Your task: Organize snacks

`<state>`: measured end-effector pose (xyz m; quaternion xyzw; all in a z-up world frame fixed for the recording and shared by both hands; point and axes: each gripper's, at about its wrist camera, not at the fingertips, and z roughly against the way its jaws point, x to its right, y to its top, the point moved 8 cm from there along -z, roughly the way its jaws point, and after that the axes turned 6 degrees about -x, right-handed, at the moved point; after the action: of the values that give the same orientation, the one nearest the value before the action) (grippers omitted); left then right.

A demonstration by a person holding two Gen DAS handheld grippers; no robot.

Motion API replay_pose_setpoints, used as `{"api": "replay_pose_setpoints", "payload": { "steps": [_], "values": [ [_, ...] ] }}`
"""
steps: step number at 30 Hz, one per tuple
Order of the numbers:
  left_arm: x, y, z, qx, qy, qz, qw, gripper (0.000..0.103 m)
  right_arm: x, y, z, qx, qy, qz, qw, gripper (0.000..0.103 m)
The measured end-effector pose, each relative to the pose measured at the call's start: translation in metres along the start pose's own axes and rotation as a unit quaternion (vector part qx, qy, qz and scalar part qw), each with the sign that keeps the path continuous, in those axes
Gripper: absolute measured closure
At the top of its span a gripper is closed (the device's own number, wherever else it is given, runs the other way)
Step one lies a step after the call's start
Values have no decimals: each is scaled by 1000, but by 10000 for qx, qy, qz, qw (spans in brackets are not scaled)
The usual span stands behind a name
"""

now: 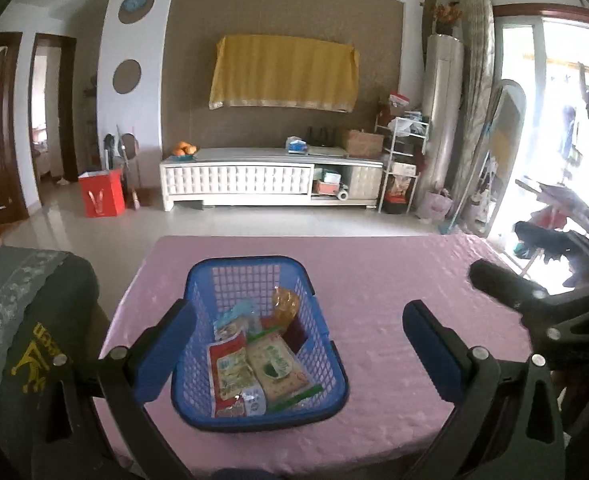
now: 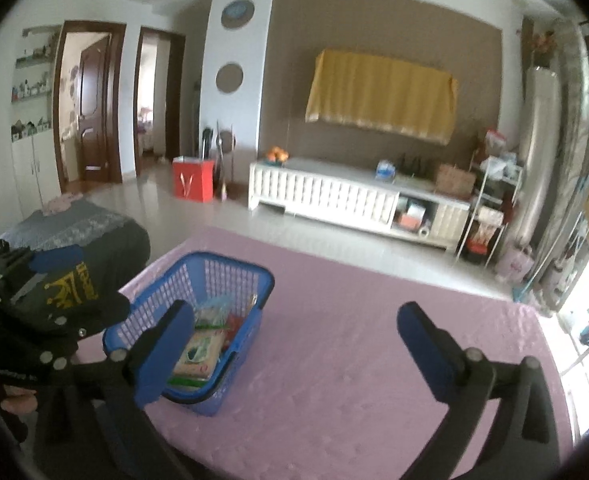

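Observation:
A blue plastic basket (image 1: 254,264) stands on the pink tablecloth (image 1: 374,280), holding several snack packets: a pale green-printed pack (image 1: 276,366), a red-edged pack (image 1: 226,372) and an orange bag (image 1: 285,300). My left gripper (image 1: 298,340) hangs above and just in front of the basket, jaws wide apart, nothing between them. In the right wrist view the basket (image 2: 230,268) lies to the left of my right gripper (image 2: 294,344), which is open and empty over bare cloth (image 2: 334,360). The right gripper's body (image 1: 542,312) shows at the left view's right edge.
A dark cushion with a yellow crown print (image 1: 34,340) lies beside the table's left edge. Beyond the table is tiled floor, a white TV cabinet (image 1: 270,180), a red bag (image 1: 101,196) and cluttered shelves (image 1: 402,160) near a bright balcony door.

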<state>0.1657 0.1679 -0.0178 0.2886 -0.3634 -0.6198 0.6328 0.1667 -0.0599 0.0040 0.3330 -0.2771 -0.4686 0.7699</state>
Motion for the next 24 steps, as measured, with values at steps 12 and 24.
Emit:
{"api": "replay_pose_setpoints", "payload": {
  "steps": [12, 24],
  "values": [
    [25, -17, 47, 200, 265, -206, 9992, 1, -4, -14, 37, 230, -67, -98, 9997, 0],
    [32, -18, 64, 367, 322, -298, 9984, 1, -9, -27, 52, 249, -17, -203, 9995, 0]
  ]
}}
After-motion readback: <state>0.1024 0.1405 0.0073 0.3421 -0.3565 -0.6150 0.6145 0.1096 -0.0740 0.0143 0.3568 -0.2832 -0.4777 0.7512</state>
